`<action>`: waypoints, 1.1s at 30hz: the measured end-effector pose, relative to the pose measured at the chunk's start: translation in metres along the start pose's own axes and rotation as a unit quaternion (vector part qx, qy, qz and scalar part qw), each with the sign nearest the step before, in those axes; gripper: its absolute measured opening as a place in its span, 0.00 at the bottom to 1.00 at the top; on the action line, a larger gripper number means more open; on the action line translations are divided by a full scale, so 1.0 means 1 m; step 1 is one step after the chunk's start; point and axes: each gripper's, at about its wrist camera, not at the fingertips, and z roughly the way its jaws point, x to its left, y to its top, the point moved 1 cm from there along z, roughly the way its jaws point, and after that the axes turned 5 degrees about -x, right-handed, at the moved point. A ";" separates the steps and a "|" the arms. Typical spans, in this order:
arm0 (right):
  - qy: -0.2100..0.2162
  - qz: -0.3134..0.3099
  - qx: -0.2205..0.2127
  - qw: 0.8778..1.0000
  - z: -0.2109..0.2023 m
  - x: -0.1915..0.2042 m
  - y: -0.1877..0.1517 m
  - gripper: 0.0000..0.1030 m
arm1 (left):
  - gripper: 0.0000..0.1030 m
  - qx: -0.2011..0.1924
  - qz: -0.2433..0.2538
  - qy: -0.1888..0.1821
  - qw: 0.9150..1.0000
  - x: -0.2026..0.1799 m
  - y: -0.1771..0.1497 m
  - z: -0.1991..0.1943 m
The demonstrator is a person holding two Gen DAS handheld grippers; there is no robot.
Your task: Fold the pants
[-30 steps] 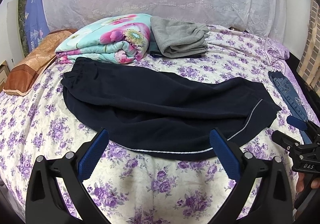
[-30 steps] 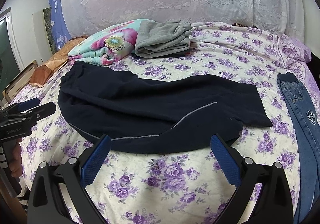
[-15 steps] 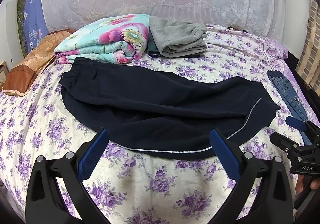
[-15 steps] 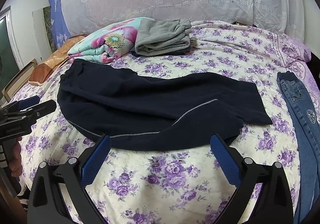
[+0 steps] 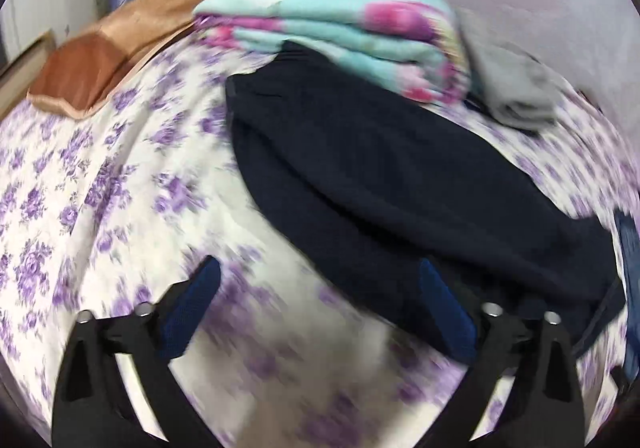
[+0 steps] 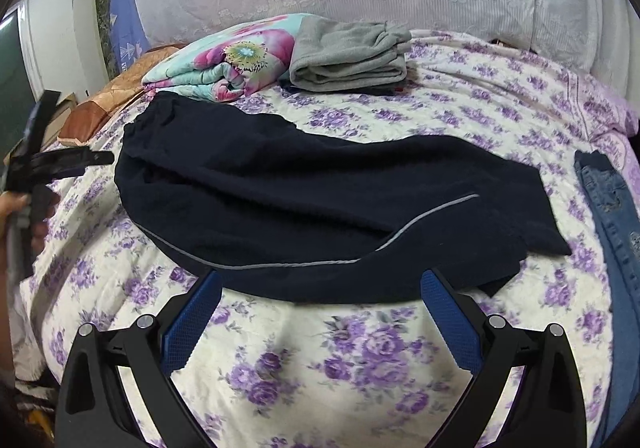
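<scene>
Left gripper (image 5: 320, 284) swung toward navy pants' (image 6: 320, 200) waistband edge, jaws spread.

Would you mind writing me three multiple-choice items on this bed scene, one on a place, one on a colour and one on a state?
1. Where do the jeans lie relative to the dark pants?
A. On top of them
B. Apart, to their right
C. Under the grey garment

2. What colour is the thin stripe along the dark pants?
A. Red
B. Yellow
C. Light grey

3. How does the right claw stand?
A. Open, holding nothing
B. Shut on the pants
C. Shut on the jeans

Answers:
1 B, since flowered bedspread shows between the two garments.
2 C, since the piping reads pale grey against the navy cloth.
3 A, since its blue pads sit wide apart over the bedspread, short of the pants' edge.
</scene>
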 end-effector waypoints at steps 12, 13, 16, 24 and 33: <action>-0.019 -0.013 0.010 1.000 0.005 0.001 0.003 0.97 | 0.33 0.047 -0.006 0.022 0.999 -0.008 0.042 0.088; -0.021 -0.013 0.011 1.000 0.005 0.000 0.002 0.97 | 0.20 0.033 -0.007 0.036 0.999 -0.008 0.044 0.083; -0.020 -0.007 0.011 1.000 0.004 -0.005 0.001 0.97 | 0.13 -0.008 -0.106 0.012 0.994 0.011 0.044 0.052; -0.055 0.021 0.003 0.998 0.000 -0.050 0.004 0.97 | 0.18 -0.101 -0.094 0.030 0.990 0.023 -0.021 -0.094; -0.140 0.127 0.025 0.982 0.013 -0.145 0.003 0.97 | 0.90 -0.137 -0.058 0.243 0.958 0.059 -0.068 -0.118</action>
